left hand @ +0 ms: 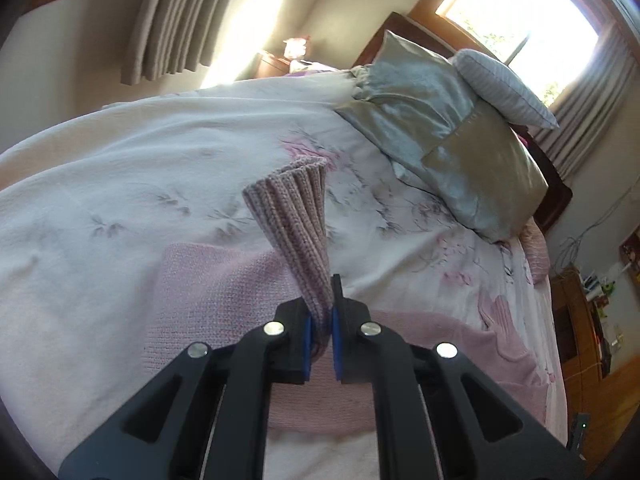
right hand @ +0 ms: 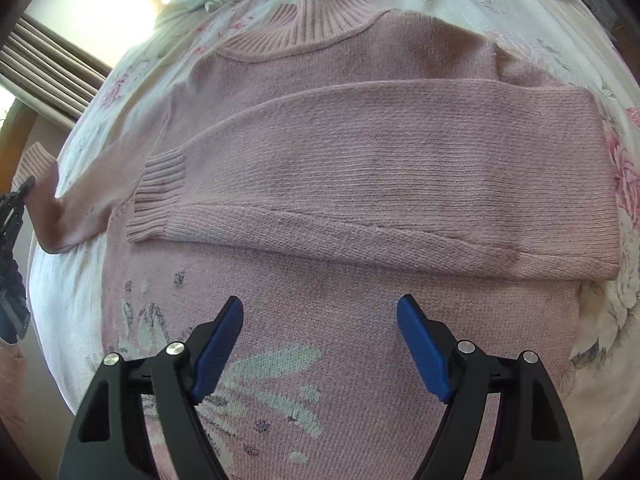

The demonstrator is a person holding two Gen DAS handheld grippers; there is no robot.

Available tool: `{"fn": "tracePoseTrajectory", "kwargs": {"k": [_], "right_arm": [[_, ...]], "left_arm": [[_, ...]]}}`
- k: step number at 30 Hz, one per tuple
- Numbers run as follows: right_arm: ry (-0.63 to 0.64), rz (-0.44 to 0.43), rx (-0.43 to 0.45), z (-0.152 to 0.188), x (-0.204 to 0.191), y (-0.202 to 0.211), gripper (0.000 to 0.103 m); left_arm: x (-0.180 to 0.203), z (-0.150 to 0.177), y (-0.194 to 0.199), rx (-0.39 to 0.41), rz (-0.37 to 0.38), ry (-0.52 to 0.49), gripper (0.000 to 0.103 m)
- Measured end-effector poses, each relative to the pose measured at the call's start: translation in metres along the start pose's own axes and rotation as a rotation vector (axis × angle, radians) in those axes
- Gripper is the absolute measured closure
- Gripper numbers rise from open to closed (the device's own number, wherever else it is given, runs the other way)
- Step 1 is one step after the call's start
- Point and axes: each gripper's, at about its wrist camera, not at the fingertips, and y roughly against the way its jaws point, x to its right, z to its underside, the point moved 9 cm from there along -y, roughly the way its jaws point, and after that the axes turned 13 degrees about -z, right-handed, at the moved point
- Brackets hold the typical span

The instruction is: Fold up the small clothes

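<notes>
Pinching the ribbed cuff (left hand: 294, 216) of one sleeve between its blue pads, the left gripper (left hand: 321, 330) holds it lifted above the bed (left hand: 120, 168). The pink sweater (right hand: 360, 152) lies flat on the floral bedspread (right hand: 624, 160), its other sleeve folded across the chest. The right gripper (right hand: 320, 320) hovers over the sweater's front, jaws spread wide.

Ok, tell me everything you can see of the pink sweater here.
The pink sweater is a knit with a ribbed high collar and ribbed cuffs, and pale flower motifs on its front. It lies face up on the floral bedspread. One sleeve is folded across the chest. The left hand-held gripper is shut on the other sleeve's cuff, lifting it. The right hand-held gripper is open above the front.
</notes>
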Motion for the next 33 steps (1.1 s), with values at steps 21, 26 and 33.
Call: {"fn": "tracePoseTrajectory", "kwargs": {"k": [21,26,33], "right_arm": [[-0.061,-0.041,0.060,0.009,0.047,0.039,0.023],[-0.057,-0.052,0.072,0.005,0.047,0.048,0.023],[-0.053,-0.143,0.093,-0.019,0.023,0.050,0.023]], "left_arm": [[0.250,0.192,-0.065,-0.332,0.218,-0.317,0.096],[0.242,0.225,-0.067,-0.448,0.294,-0.358,0.082],[0.191,0.196,-0.024,-0.389,0.342,-0.320,0.073]]}}
